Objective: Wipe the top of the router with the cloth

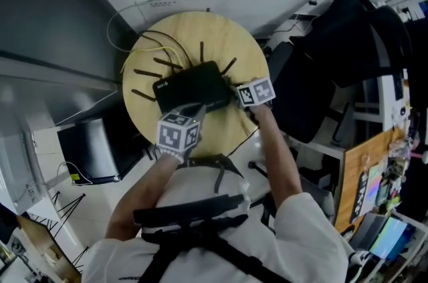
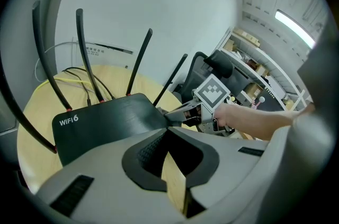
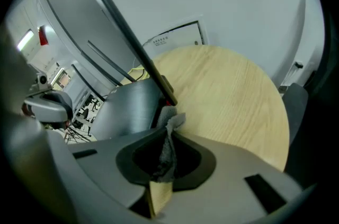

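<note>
Wooden table carries one black router at centre. Right gripper, at its 3 o'clock, clamps one grey cloth beside the router's edge. Left gripper, at 6 o'clock, is closed on nothing.

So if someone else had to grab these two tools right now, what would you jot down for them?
Left gripper: jaws shut, nothing in them, tips close by the near corner of the router.
Right gripper: jaws shut on the grey cloth, with a tuft poking out at the router's side edge, beside an antenna base.
The router lies flat on the round wooden table, antennas out.
Done: the cloth is gripped and brought to the router. I cannot tell whether any of the top has been wiped.
Left: probably draw the cloth across the router's top.
</note>
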{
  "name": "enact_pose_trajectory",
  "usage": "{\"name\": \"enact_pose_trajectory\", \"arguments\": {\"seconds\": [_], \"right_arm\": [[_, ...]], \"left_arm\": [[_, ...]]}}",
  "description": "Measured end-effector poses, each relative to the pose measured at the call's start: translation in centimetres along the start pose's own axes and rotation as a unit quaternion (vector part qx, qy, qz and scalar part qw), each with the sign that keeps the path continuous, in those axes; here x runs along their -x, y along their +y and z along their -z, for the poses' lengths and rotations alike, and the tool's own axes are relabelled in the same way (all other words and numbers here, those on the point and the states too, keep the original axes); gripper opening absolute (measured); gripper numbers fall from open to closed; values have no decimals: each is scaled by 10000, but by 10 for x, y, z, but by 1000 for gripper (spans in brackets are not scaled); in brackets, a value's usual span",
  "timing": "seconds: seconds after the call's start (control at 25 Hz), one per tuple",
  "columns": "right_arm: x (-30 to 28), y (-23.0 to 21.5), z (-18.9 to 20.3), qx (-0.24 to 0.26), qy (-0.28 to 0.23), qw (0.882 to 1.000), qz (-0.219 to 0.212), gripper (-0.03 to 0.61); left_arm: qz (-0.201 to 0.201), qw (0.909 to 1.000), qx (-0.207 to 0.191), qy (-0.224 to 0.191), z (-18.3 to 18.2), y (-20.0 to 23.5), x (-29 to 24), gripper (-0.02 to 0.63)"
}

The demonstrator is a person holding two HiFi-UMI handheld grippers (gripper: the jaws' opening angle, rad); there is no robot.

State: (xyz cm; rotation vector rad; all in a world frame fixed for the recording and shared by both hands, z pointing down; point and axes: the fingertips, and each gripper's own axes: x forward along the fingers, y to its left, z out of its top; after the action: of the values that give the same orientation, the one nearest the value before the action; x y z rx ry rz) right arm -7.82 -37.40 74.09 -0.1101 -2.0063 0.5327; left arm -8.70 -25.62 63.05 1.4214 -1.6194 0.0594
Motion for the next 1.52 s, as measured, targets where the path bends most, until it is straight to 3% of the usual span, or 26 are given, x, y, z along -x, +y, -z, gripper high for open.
{"name": "enact_pose_trajectory", "arguments": {"seconds": [0.44, 0.8, 1.52], "right_arm": [[25, 13, 49, -592, -350, 9976, 104, 38], [24, 49, 75, -831, -671, 9937, 344, 38], [-42, 176, 79, -418, -553, 9975, -125, 38]], "left_arm": [[60, 9999, -82, 9, 15, -4, 14, -3], [-22, 10000, 7, 28, 54, 7, 52, -3], [-327, 9987, 340, -169, 113, 46, 128, -3]]}}
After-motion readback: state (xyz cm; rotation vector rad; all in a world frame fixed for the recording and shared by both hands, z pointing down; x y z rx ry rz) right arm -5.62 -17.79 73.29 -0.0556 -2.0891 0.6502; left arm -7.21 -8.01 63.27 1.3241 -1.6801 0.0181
